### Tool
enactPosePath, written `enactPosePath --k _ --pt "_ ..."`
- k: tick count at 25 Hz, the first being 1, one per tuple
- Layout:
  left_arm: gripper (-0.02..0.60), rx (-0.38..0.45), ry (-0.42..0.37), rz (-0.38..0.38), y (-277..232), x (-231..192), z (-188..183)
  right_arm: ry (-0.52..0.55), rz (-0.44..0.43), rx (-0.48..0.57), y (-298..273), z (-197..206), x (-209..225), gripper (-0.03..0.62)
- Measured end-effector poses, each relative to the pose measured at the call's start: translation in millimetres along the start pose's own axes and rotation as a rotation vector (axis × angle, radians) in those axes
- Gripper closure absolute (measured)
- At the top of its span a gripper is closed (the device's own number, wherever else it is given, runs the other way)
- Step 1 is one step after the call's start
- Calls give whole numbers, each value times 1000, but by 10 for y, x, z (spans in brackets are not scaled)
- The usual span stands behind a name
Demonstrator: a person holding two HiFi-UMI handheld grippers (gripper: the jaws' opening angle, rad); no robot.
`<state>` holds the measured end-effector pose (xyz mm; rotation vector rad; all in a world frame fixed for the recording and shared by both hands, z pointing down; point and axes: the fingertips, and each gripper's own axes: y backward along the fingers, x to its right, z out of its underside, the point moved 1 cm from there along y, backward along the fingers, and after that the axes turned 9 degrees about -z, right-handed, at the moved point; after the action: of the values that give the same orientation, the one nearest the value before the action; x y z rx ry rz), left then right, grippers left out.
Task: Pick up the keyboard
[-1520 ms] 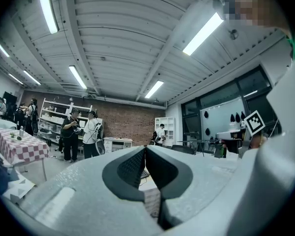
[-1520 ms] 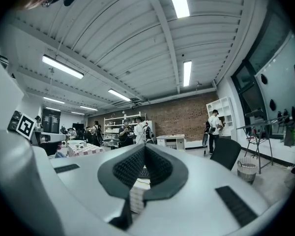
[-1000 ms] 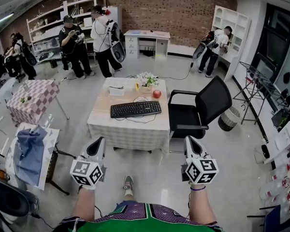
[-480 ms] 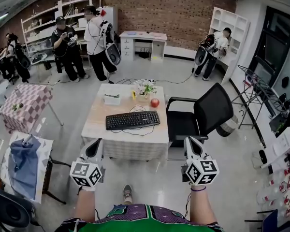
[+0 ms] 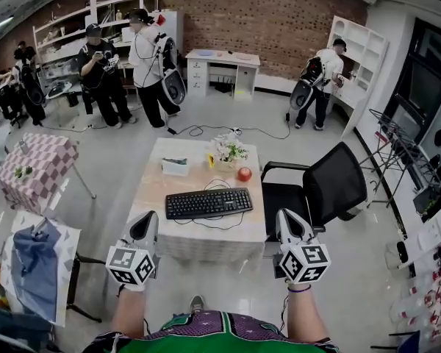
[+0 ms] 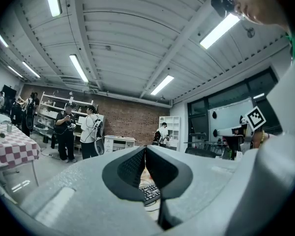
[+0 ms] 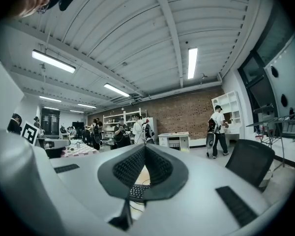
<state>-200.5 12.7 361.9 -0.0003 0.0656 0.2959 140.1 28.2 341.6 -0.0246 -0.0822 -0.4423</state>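
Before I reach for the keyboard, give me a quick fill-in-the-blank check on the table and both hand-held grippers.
1. The keyboard lying on the table is ____ in colour.
2. In the head view, the apple sits beyond the keyboard's ____ end.
3. The left hand-held gripper and the right hand-held gripper both hold nothing, with their jaws ____.
4. The office chair is ____, with nobody sitting in it.

Missing words: black; right; shut; empty

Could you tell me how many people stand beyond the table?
4: person in black and person in white back left, far-left person, back-right person; others may be hidden far left.
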Motion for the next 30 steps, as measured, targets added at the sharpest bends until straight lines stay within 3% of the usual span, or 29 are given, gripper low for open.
enactPosePath --k 15,24,30 --pt "563 -1 10 17 -1041 -930 -16 38 25 5 -1273 -135 -20 593" --pt "563 -28 37 39 -1409 -991 126 62 54 -19 -1504 -177 177 594" --pt "563 -28 35 1 -1589 -956 96 59 23 -10 -1752 -210 435 594"
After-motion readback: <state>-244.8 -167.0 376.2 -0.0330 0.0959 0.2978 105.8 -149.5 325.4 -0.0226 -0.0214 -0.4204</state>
